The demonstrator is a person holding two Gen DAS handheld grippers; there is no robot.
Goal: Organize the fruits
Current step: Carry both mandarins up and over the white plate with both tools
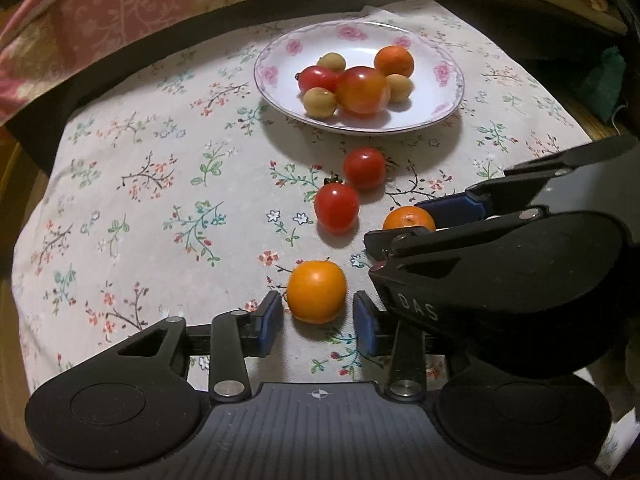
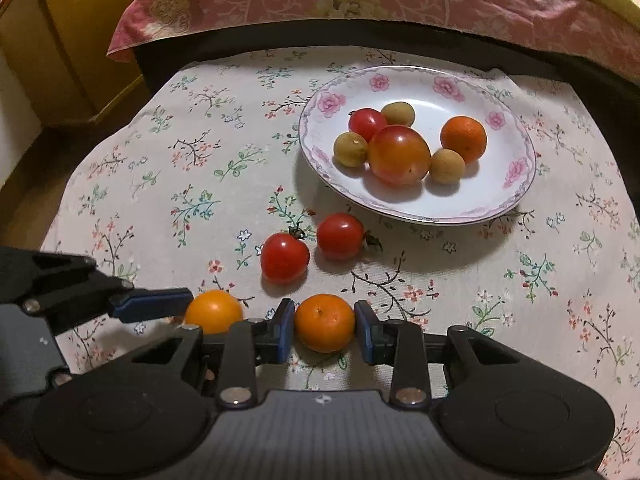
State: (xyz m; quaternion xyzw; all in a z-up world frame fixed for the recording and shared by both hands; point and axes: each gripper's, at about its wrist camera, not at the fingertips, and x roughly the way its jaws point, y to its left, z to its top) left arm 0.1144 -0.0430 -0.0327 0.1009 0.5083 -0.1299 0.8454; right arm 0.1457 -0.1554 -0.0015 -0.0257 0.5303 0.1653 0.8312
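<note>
Spreading across the table, the floral cloth (image 2: 168, 184) carries the rose-rimmed plate (image 2: 516, 184), already holding six fruits. Left gripper (image 1: 316, 314) gapes around the yellow-orange tomato (image 1: 317, 291), not touching; right gripper (image 2: 325, 330) pinches the small orange (image 2: 325, 322).

In the left wrist view, the right gripper (image 1: 404, 220) hides most of the small orange (image 1: 409, 219) at right of centre; whether its pads touch the fruit cannot be told.
</note>
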